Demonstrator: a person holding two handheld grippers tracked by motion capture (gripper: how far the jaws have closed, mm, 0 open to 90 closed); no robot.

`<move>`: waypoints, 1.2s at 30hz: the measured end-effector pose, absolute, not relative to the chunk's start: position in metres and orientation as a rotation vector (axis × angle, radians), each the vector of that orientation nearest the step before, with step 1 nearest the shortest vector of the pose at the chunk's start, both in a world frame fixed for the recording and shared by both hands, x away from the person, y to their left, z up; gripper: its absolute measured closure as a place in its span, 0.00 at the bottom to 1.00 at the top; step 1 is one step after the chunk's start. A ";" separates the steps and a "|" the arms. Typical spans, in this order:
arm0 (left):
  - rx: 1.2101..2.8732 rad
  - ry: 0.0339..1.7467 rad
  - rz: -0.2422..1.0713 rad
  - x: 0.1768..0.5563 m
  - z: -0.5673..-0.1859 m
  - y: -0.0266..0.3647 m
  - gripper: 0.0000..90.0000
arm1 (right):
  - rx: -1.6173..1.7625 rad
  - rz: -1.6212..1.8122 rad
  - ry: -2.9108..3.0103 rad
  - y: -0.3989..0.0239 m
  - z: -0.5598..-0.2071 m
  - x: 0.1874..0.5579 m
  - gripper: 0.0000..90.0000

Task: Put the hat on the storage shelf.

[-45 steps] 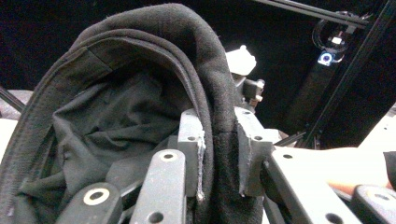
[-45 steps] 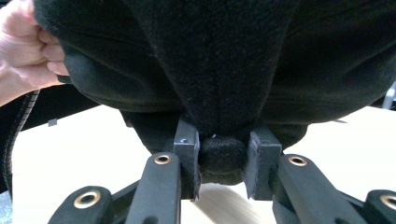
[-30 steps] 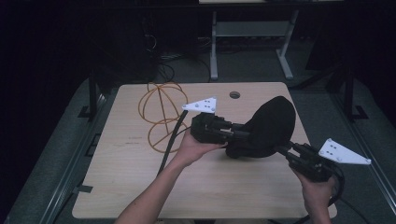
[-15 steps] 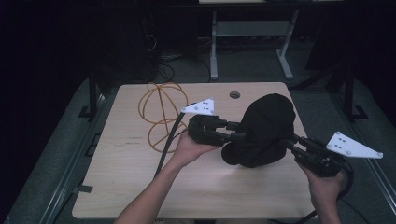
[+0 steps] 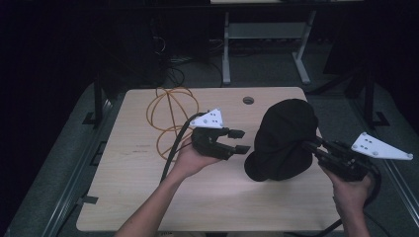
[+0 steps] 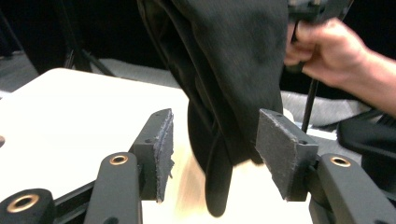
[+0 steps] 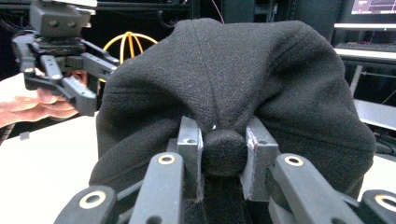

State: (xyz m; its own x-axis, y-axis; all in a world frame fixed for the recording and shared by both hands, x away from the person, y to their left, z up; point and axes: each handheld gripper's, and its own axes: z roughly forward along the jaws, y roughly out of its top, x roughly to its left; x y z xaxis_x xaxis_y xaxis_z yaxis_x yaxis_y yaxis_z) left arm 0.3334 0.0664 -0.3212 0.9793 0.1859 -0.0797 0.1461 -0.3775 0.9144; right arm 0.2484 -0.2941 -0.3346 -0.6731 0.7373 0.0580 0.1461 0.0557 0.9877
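1. Since the earlier frame the left gripper [image 5: 240, 140] has let go of the black woven-fabric cap [image 5: 284, 140] and drawn back; its jaws now stand apart, empty.
2. The right gripper [image 7: 223, 151] is clamped on the cap's top button, holding the cap raised over the right side of the pale wooden table [image 5: 133, 197].
3. Judged: keep that pinch steady so the limp cap cannot swing.
4. The cap sags, brim hanging low.

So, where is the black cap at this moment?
In the high view the black cap is at the table's right half, held by the right gripper, with the open left gripper just beside it.
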 end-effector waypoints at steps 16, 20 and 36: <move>2.045 0.278 0.139 0.321 -0.334 0.096 0.43 | 0.921 1.637 1.893 -0.298 -0.320 0.264 0.81; 2.063 0.295 0.154 0.318 -0.338 0.105 0.42 | 0.920 1.628 1.903 -0.296 -0.312 0.270 0.81; 2.104 0.359 0.195 0.301 -0.364 0.141 0.39 | 0.901 1.613 1.931 -0.284 -0.291 0.287 0.81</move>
